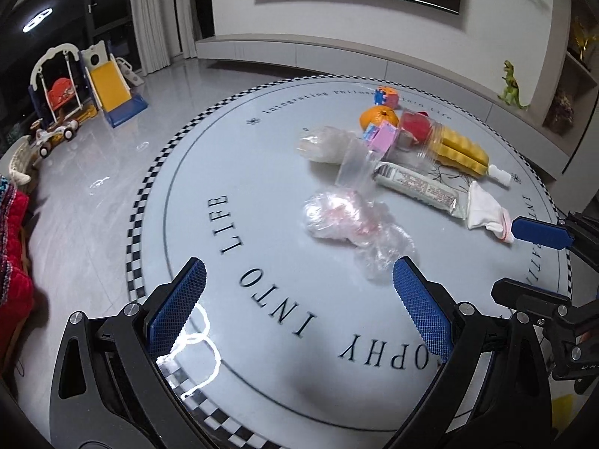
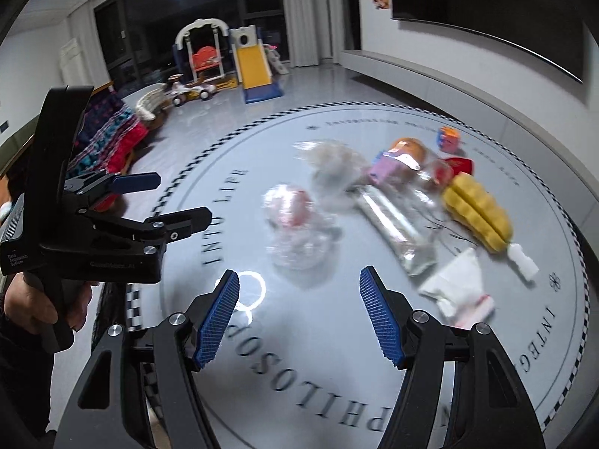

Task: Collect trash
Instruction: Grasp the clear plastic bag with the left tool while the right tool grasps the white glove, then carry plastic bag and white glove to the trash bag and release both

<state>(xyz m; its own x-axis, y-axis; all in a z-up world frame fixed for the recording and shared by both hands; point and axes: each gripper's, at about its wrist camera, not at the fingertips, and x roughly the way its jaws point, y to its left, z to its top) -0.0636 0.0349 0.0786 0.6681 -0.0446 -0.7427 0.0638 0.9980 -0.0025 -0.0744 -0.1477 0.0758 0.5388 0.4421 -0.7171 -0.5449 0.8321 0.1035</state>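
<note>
A: Status of trash on the round bench [image 1: 262,336]?

B: All still there, none collected. Crumpled clear plastic wrap [image 1: 352,224] nearest, toward the bench centre. Beyond it: clear zip bag [image 1: 355,166], second crumpled plastic bag [image 1: 325,142], long printed wrapper [image 1: 419,187]. White zip pouch with red seal [image 1: 486,215] toward the right edge.

A: Non-trash mixed in?

B: Looks so. Orange [image 1: 376,116], yellow corn-shaped toy [image 1: 464,149], clear plastic cup with something red inside [image 1: 419,134], pink-and-blue packet [image 1: 382,134], small colourful cube [image 1: 387,97] at the far side. Sorting judged necessary. No bin visible in either view.

A: Left hand-held gripper [image 1: 295,295]?

B: Spread wide, holding nothing; hovering over the near edge, right fingertip just short of the wrap.

A: Right hand-held gripper [image 2: 299,314]?

B: Also wide apart, nothing between the pads. Aimed across the near edge; pouch [image 2: 456,288] just off its right finger. Right-wrist view blurred, details soft.

A: Progress?

B: Judged at the very start. Every piece left to pick.
</note>
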